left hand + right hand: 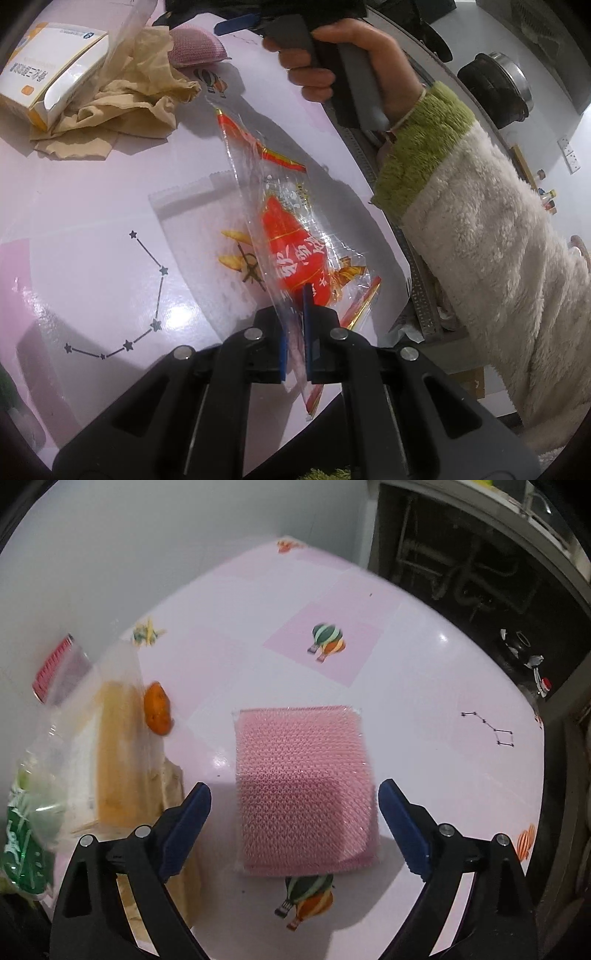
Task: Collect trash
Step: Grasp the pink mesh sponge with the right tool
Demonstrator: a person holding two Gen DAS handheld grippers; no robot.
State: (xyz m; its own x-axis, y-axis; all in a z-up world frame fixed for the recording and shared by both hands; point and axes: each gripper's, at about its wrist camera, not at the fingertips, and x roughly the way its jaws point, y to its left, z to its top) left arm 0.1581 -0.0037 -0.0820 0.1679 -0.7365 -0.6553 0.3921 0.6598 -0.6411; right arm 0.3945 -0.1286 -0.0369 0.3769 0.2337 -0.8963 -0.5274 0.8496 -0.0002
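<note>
crinkly clear-red wrapper pinched in left tongs — right tongs agape over knobbly pink sponge

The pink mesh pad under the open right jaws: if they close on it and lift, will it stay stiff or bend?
The pink mesh pad looks soft and woven, so it will probably squash and droop somewhat. It seems light. Its clear, shiny wrapper may slip against the right gripper.
</note>
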